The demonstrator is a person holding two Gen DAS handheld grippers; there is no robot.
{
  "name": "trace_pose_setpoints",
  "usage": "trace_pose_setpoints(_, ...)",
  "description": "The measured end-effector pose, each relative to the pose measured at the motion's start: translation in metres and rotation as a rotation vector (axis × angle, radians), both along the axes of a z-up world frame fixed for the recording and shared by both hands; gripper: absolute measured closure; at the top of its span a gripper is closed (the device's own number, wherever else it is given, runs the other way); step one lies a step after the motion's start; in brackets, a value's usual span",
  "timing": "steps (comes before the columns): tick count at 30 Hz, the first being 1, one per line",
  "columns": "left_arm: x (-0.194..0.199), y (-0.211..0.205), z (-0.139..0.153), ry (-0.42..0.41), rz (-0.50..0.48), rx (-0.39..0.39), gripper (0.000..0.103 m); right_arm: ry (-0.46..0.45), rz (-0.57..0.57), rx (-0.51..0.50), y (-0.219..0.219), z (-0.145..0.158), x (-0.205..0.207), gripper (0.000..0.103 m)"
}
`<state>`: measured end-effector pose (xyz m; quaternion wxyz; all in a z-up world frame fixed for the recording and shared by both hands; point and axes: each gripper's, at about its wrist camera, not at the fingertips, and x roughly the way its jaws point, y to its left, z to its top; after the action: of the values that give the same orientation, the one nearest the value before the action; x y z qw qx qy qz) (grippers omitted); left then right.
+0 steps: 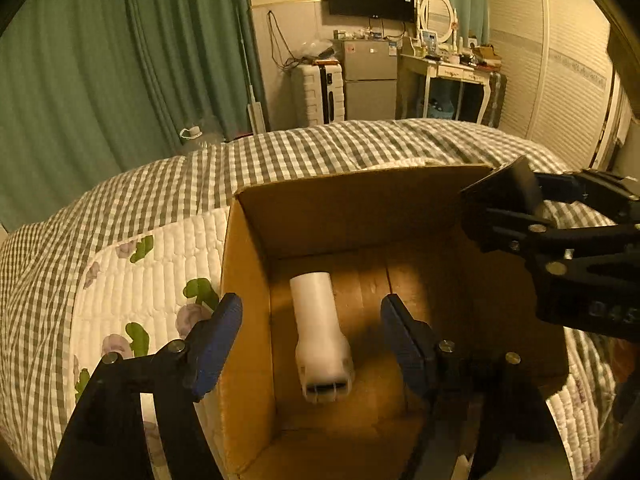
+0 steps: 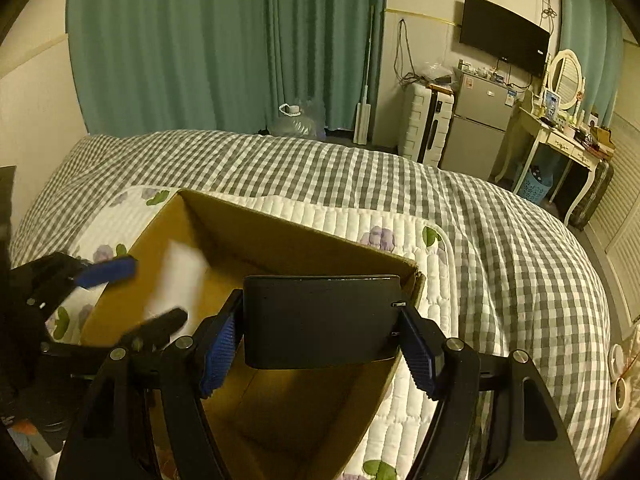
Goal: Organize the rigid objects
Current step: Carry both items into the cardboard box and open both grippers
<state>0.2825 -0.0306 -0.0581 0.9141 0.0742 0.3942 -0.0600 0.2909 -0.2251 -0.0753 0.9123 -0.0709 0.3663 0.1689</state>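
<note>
An open cardboard box (image 1: 248, 280) sits on the bed. A white plastic object (image 1: 320, 336) lies on the box floor, between and below the fingers of my left gripper (image 1: 312, 328), which is open over the box's left part and holds nothing. It shows blurred in the right wrist view (image 2: 180, 276). My right gripper (image 2: 320, 344) is shut on a flat black rectangular object (image 2: 320, 320) and holds it above the box's right edge (image 2: 412, 272). The right gripper with the black object (image 1: 516, 188) also shows at the right of the left wrist view.
The box rests on a white quilted floral pad (image 2: 420, 236) over a grey checked bedspread (image 2: 500, 240). Green curtains (image 1: 100, 80), a white suitcase (image 1: 318, 92), a small fridge (image 1: 370, 80) and a dressing table (image 1: 452, 76) stand beyond the bed.
</note>
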Motion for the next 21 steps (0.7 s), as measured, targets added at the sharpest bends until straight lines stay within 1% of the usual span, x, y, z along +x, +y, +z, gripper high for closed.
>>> trace_pose_setpoints(7, -0.03, 0.011, 0.022, -0.008, 0.025, -0.007, 0.029, 0.0, -0.015, 0.008, 0.003, 0.0, 0.002, 0.03)
trace_pose_setpoints(8, -0.033, 0.013, 0.025, -0.008, 0.028, -0.012, 0.029, -0.007, -0.016, 0.01, 0.003, 0.002, 0.001, 0.026)
trace_pose_setpoints(9, -0.041, 0.015, 0.03, -0.009, 0.033, -0.023, 0.029, -0.025, -0.029, 0.005, 0.002, 0.007, -0.002, 0.019)
trace_pose_setpoints(11, -0.051, 0.018, 0.038, -0.011, 0.041, -0.033, 0.027, -0.045, -0.037, 0.01, -0.001, 0.019, -0.01, 0.016)
trace_pose_setpoints(12, -0.06, 0.019, 0.045, -0.018, 0.051, -0.028, 0.023, -0.047, -0.034, 0.015, -0.003, 0.026, -0.015, 0.016)
trace_pose_setpoints(13, -0.067, 0.02, 0.049, -0.028, 0.061, -0.021, 0.015, -0.047, -0.031, 0.013, -0.005, 0.032, -0.02, 0.016)
trace_pose_setpoints(15, -0.086, 0.02, 0.061, -0.056, 0.096, 0.002, 0.008, -0.059, -0.035, -0.004, -0.009, 0.046, -0.037, 0.016)
trace_pose_setpoints(17, -0.103, 0.022, 0.072, -0.066, 0.101, 0.014, 0.007, -0.063, -0.037, -0.008, -0.015, 0.058, -0.054, 0.015)
trace_pose_setpoints(18, -0.108, 0.022, 0.074, -0.067, 0.104, 0.019, 0.005, -0.059, -0.045, -0.012, -0.02, 0.064, -0.066, 0.015)
trace_pose_setpoints(21, -0.135, 0.026, 0.084, -0.076, 0.126, 0.024, 0.004, -0.034, -0.071, -0.024, -0.032, 0.072, -0.094, 0.015)
